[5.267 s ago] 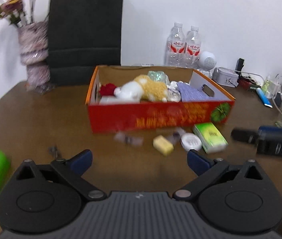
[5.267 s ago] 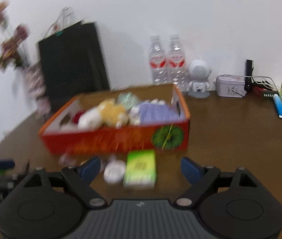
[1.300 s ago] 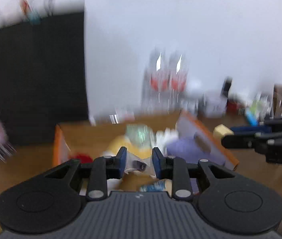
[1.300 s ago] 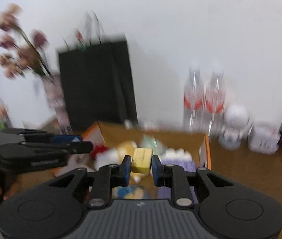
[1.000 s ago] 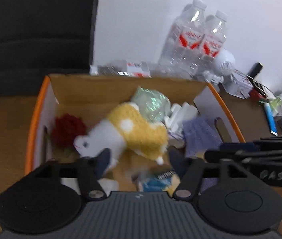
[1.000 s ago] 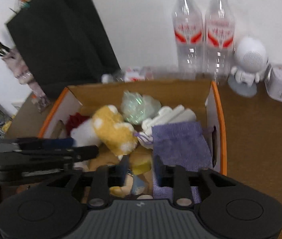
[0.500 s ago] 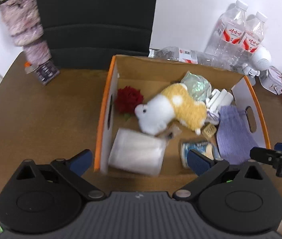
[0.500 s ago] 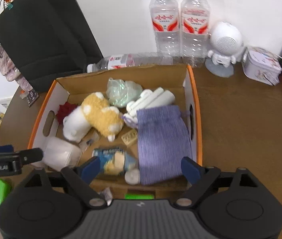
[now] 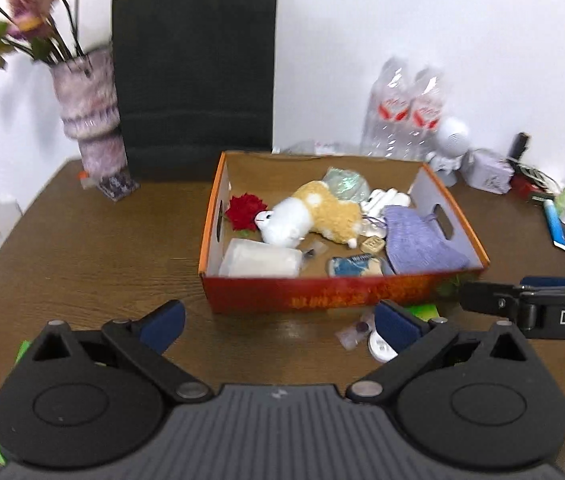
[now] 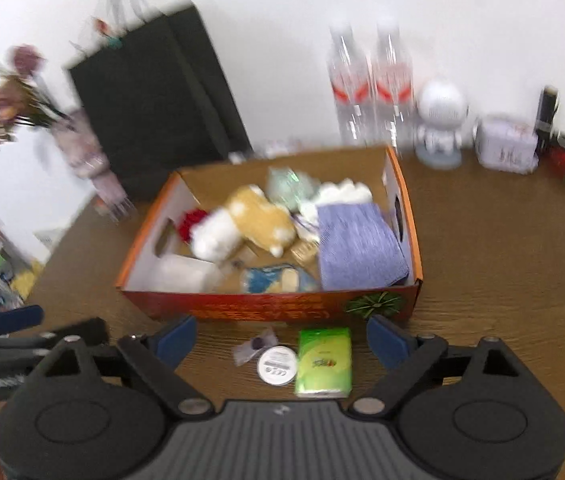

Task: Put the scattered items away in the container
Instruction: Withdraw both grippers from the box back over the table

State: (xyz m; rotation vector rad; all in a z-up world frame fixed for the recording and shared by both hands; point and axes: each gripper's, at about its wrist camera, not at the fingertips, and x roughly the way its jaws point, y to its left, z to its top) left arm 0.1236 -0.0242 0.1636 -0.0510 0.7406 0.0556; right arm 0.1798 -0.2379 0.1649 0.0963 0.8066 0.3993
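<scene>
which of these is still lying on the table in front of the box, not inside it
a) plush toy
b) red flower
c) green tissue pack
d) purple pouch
c: the green tissue pack lies on the table just outside the box's front wall; the others lie inside it.

Cardboard box (image 10: 362,304) glossy outside; wood-grain table (image 10: 502,264); fluffy plush (image 9: 314,216).

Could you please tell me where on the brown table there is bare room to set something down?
The brown wooden table is bare between the orange cardboard box and the mottled pink vase, and right of the box in the right wrist view. It is crowded before the box: green tissue packet, round white tin, small clear wrapper.
</scene>
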